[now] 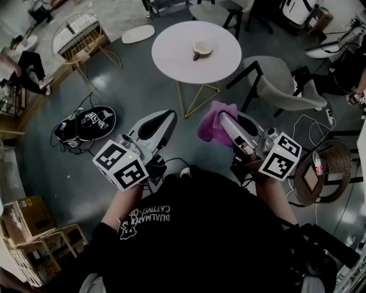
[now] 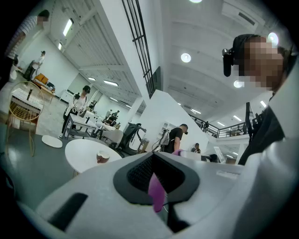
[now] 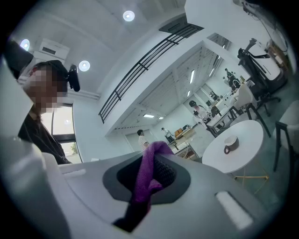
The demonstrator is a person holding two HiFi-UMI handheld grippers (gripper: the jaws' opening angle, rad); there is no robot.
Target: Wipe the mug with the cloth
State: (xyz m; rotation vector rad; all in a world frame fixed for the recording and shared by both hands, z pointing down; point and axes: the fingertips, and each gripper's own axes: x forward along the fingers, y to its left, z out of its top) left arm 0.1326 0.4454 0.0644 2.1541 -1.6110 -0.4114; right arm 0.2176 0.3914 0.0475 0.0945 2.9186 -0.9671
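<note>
A brown-and-white mug (image 1: 201, 49) stands near the middle of a round white table (image 1: 171, 63), well ahead of both grippers. It also shows small in the left gripper view as the mug (image 2: 102, 157) and in the right gripper view as the mug (image 3: 230, 144). My right gripper (image 1: 226, 118) is shut on a purple cloth (image 1: 213, 123), which bunches at its tip; the cloth (image 3: 147, 175) hangs from the closed jaws. My left gripper (image 1: 170, 114) is held level beside it, shut, with no cloth on it in the head view. A thin purple sliver (image 2: 156, 191) shows at its jaw seam.
A grey chair (image 1: 280, 86) stands right of the table and another chair (image 1: 214, 11) behind it. A wicker basket (image 1: 329, 171) sits at the far right, a wire side table (image 1: 77, 37) at the upper left, and a dark round device with cables (image 1: 86, 123) on the floor. Other people stand in the background.
</note>
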